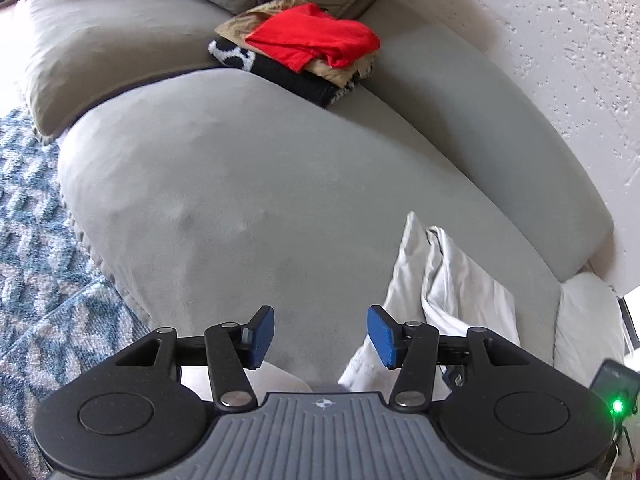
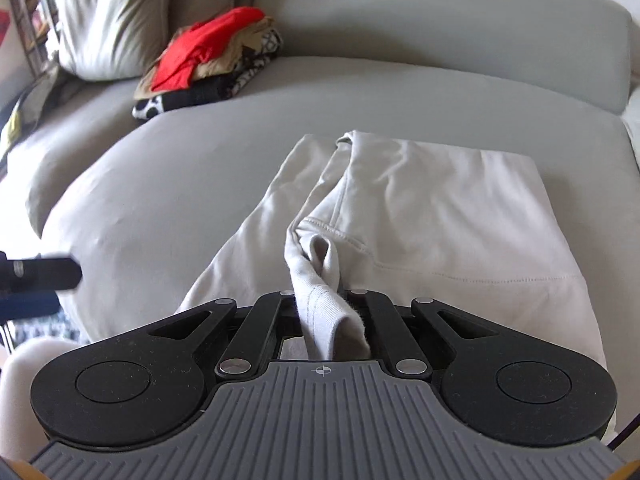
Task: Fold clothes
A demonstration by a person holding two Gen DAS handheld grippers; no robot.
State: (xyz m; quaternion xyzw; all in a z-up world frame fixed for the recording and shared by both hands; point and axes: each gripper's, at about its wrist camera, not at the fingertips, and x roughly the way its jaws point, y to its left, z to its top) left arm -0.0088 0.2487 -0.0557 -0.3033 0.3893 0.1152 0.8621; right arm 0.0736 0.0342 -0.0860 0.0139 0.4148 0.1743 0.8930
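Note:
A pale cream garment (image 2: 432,216) lies partly folded on the grey sofa seat (image 2: 168,184). My right gripper (image 2: 326,308) is shut on the garment's ribbed cuff, which stands up between the jaws. In the left wrist view the same garment (image 1: 452,280) shows bunched at the lower right. My left gripper (image 1: 320,338) hovers over the bare cushion with its blue pads (image 1: 262,338) apart and nothing between them; the cloth lies just right of its right finger. The left gripper's dark finger (image 2: 48,274) shows at the left edge of the right wrist view.
A stack of folded clothes, red on top (image 1: 312,38) over tan and black-and-white pieces, sits at the back of the sofa (image 2: 208,56). A large cushion (image 2: 112,20) leans beside it. A blue patterned rug (image 1: 28,240) covers the floor on the left. A white wall (image 1: 560,60) is on the right.

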